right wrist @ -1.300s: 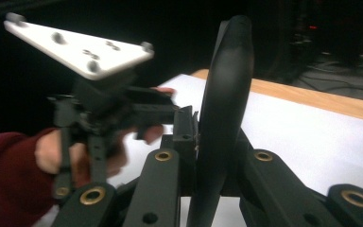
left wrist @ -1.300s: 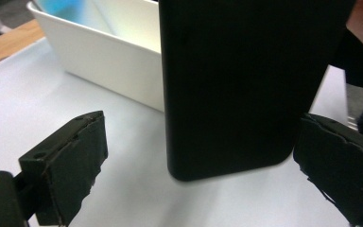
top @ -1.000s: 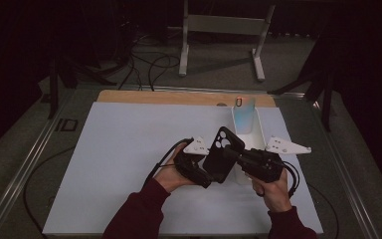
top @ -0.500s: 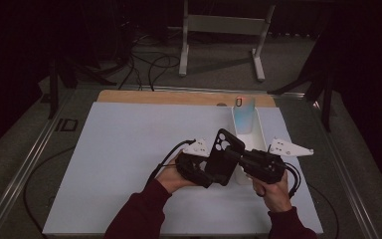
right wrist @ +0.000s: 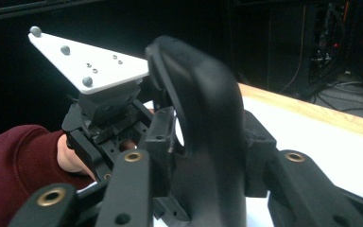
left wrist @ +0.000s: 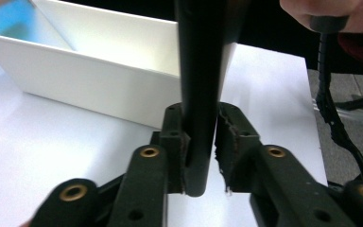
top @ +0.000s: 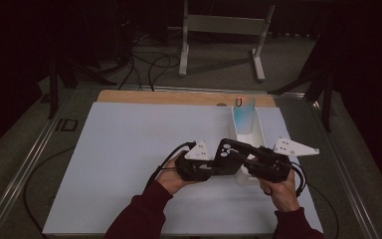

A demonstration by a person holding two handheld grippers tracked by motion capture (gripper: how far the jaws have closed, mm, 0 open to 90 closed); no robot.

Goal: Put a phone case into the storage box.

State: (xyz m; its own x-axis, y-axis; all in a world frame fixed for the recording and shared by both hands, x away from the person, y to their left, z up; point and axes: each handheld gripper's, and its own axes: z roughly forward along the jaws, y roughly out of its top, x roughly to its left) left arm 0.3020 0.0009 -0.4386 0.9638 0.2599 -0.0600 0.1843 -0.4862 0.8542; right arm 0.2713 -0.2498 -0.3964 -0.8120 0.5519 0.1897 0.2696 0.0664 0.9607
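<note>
White tabletop [top: 129, 164]: at five o'clock, left gripper [left wrist: 201, 156] has just closed onto the flat black plastic piece [top: 231, 149] for a handover; right gripper [right wrist: 208, 156], just opening, loosely straddles it.

No readable text or signs.

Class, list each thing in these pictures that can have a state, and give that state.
Left tongs: have just been closing, now shut on the black part.
Right tongs: have just been opening, black part between them.
Cup: upright in the tray.
</note>
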